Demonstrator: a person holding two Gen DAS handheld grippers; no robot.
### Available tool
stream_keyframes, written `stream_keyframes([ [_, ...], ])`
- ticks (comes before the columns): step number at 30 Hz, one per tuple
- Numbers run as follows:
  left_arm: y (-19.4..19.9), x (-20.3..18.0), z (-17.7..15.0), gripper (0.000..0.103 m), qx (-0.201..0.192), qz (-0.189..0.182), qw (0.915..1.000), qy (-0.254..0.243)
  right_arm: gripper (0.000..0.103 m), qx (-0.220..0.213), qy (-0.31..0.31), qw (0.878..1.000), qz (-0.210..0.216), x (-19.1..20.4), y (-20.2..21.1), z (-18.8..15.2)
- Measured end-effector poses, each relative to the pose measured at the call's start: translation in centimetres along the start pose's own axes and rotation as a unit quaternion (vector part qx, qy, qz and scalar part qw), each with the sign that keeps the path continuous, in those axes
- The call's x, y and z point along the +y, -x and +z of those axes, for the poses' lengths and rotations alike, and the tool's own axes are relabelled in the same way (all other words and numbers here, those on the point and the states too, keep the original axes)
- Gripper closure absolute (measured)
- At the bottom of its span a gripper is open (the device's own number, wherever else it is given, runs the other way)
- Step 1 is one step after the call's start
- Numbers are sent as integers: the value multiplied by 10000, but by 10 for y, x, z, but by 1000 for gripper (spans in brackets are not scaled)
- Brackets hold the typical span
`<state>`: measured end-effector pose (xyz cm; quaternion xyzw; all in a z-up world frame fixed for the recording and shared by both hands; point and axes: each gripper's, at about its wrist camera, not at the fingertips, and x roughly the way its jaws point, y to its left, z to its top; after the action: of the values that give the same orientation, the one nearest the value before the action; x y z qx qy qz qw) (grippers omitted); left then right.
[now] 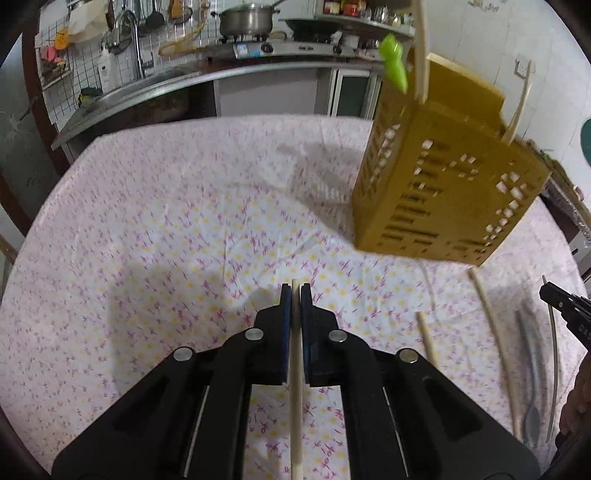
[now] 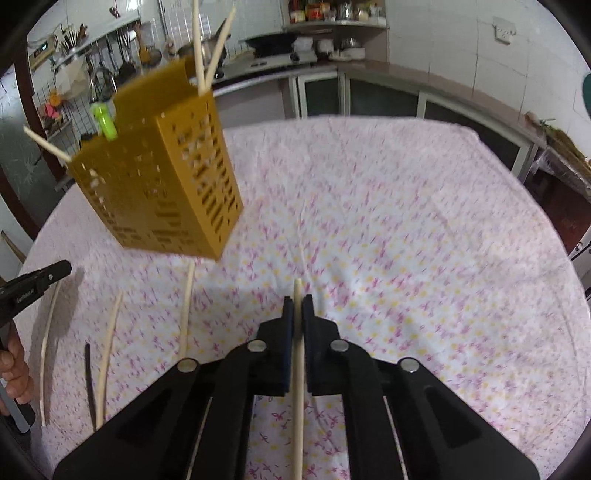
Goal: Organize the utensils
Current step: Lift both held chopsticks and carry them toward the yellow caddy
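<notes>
The left hand-held gripper [image 1: 295, 291] is squeezed tight on a thin pale wooden chopstick [image 1: 295, 369]. The right hand-held gripper [image 2: 297, 302] pinches another pale chopstick [image 2: 298, 387]. Next, each stick probably goes into the yellow plastic holder with holes [image 1: 443, 192] nearby. More sticks wait on the flowery surface [image 1: 166, 229].

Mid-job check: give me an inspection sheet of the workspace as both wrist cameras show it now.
Surface: table under white floral tablecloth, creased.
Job's things: slotted mustard-yellow plastic utensil holder holding pale chopsticks and a green-handled utensil; loose pale wooden chopsticks and a grey spoon lying on the cloth.
Clutter: nothing seen.
Grippers: left gripper shut on a chopstick; right gripper shut on another chopstick.
Cables: nothing seen.
Surroundings: kitchen counter with steel pot, sink tap, wall rack.
</notes>
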<state>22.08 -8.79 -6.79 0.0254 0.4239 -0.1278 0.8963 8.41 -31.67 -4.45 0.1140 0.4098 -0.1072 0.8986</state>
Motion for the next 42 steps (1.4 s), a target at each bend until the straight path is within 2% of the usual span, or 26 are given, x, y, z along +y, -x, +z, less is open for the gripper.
stream_keyframes([
  [12,51,3,15,100,-514,-164,9985,68,98,-925,-81,9954,225,-3,65,22],
  [28,103,-1,21,100,-1017,-224,9946,43,98,-1427,-122,9894,229,-7,110,22],
  [42,160,-7,39,100,-1637,-345,9859,-31,98,-2104,195,9772,224,11,169,41],
])
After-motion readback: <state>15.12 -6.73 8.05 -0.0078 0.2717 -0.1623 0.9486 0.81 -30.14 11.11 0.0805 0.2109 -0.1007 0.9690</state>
